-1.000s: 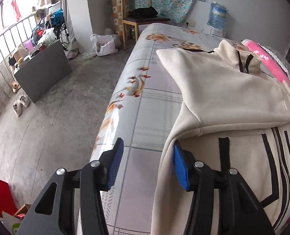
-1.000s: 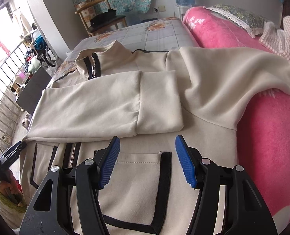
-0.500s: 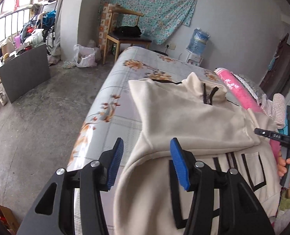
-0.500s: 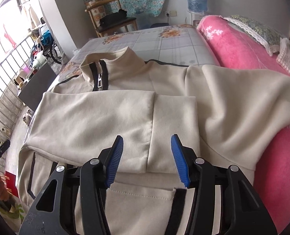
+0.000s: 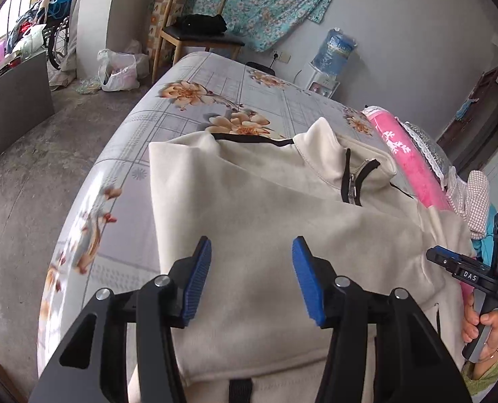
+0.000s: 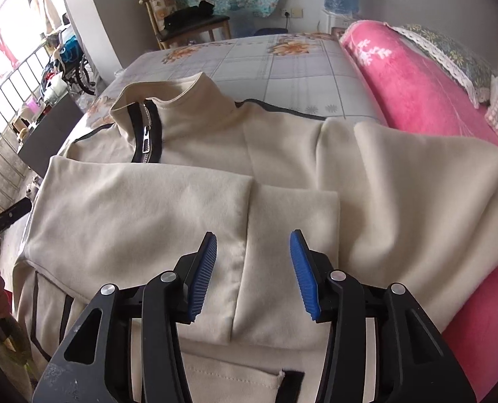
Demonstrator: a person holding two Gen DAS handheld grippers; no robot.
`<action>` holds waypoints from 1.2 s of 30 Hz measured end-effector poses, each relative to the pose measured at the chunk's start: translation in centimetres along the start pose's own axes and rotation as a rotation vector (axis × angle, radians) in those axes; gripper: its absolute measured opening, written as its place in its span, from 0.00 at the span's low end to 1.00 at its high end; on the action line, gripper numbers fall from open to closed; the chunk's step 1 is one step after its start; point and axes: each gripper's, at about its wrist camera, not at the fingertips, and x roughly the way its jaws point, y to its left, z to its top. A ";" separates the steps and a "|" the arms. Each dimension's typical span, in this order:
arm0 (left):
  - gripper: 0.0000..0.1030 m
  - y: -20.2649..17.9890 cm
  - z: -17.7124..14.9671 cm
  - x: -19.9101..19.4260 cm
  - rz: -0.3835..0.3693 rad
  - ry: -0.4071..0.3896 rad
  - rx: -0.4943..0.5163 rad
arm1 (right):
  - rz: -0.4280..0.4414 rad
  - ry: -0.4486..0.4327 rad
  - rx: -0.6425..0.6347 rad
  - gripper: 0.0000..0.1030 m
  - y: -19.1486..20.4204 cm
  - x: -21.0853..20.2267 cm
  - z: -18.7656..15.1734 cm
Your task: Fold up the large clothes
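Your left tool (image 5: 251,280) has moved since a second ago: back then its blue pads straddled the left edge of the cream jacket (image 5: 282,221) with the bedsheet showing between them; now both pads hang over the folded sleeve, with cream cloth filling the gap. The jaws stand apart and grip nothing. Your right tool (image 6: 253,273) has also come forward. A second ago it hovered over the black-trimmed pocket (image 6: 249,383); now that pocket sits low between the tool's arms and the pads hang above the cuff end of the folded sleeve (image 6: 292,235). Its jaws are spread too, with nothing between them.

The jacket lies front-up on the bed (image 5: 249,87), collar (image 6: 181,100) toward the far end, zip partly closed. One sleeve is folded across the chest; the other sleeve (image 6: 433,194) runs off to the right and drapes over the pink blanket (image 6: 417,80). In the left view you can see your right hand (image 5: 484,325) holding the right tool's handle at the right edge of the jacket.

As for containers: a white plastic bag (image 5: 118,74) sits on the floor near the wooden chair (image 5: 195,30), its contents unclear, and a black bag (image 5: 200,23) rests on the chair seat. A blue water bottle (image 5: 336,50) stands upended on a dispenser against the far wall.
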 end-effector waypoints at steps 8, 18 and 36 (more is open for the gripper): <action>0.52 0.8 1.0 1.7 0.099 0.001 -0.023 | -0.047 -0.005 0.015 0.53 -0.6 0.7 0.8; 0.75 -9.3 -2.7 3.0 0.124 0.076 0.253 | -0.003 0.066 -0.085 0.78 2.9 -0.9 -4.5; 0.95 -10.2 -4.6 5.3 0.216 0.080 0.282 | -0.069 0.044 -0.205 0.92 4.2 -0.1 -6.8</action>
